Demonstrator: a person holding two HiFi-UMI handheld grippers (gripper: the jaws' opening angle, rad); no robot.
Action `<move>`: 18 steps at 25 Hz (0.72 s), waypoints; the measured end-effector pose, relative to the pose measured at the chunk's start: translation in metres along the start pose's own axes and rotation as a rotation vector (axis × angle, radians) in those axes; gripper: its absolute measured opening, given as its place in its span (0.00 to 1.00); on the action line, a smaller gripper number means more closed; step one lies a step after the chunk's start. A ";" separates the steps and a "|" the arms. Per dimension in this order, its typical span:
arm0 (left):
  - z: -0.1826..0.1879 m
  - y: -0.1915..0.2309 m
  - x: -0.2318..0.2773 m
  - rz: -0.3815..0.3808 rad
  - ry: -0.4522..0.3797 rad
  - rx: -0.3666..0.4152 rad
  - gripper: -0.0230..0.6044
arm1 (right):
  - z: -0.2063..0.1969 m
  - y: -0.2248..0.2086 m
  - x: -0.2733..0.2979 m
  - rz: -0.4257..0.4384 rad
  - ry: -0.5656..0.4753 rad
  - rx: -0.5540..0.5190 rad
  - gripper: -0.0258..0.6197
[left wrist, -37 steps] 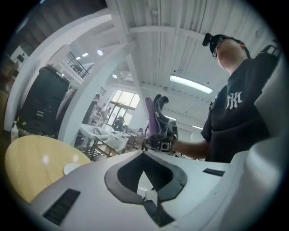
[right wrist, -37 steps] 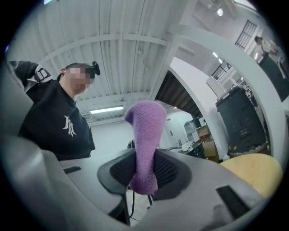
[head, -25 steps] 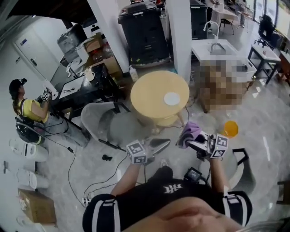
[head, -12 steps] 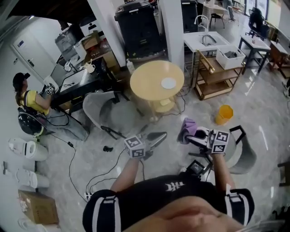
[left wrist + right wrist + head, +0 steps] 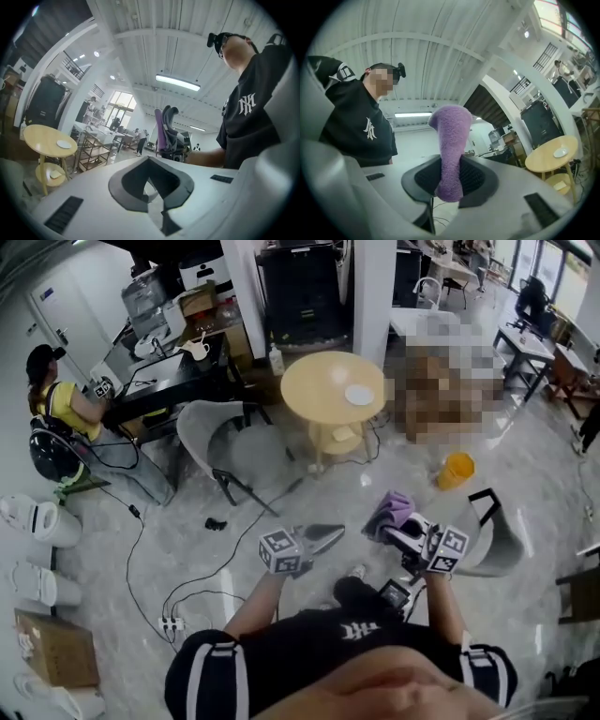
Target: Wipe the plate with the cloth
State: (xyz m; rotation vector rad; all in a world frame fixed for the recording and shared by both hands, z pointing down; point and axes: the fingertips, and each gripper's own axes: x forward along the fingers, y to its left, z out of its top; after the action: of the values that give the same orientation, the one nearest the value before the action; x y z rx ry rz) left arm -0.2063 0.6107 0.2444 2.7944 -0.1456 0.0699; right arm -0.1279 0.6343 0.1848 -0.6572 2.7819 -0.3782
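Note:
A small white plate (image 5: 359,395) lies on a round yellow table (image 5: 319,381) across the floor, far from both grippers. My right gripper (image 5: 389,526) is shut on a purple cloth (image 5: 394,510), which sticks up between its jaws (image 5: 451,150). My left gripper (image 5: 326,538) is shut with nothing in it; its jaws meet in the left gripper view (image 5: 149,182). Both are held level in front of my body. The left gripper view shows the plate (image 5: 63,144) far off, and the right gripper view also shows it (image 5: 560,152).
A grey chair (image 5: 225,451) stands between me and the table, another chair (image 5: 492,535) at my right. An orange bucket (image 5: 457,470) and cables (image 5: 187,596) are on the marble floor. A person (image 5: 56,404) sits at a black desk (image 5: 169,381). A white pillar (image 5: 373,287) rises behind the table.
The table and plate have slid up and grown smaller in the head view. Both grippers stay side by side before my body, the cloth still in the right one.

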 end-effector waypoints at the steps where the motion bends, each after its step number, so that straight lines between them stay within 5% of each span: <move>1: -0.004 -0.007 0.001 -0.007 0.006 0.009 0.04 | -0.003 0.008 -0.002 0.002 0.015 -0.003 0.18; 10: 0.008 -0.013 -0.010 0.027 0.054 0.085 0.04 | -0.003 0.034 -0.018 -0.058 0.009 -0.060 0.17; 18: 0.002 -0.020 -0.032 0.047 0.053 0.064 0.04 | -0.006 0.031 0.006 -0.079 0.066 -0.118 0.17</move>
State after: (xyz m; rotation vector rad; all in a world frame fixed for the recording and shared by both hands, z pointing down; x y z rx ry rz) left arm -0.2360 0.6321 0.2333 2.8499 -0.1993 0.1624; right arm -0.1476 0.6590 0.1795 -0.7973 2.8652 -0.2565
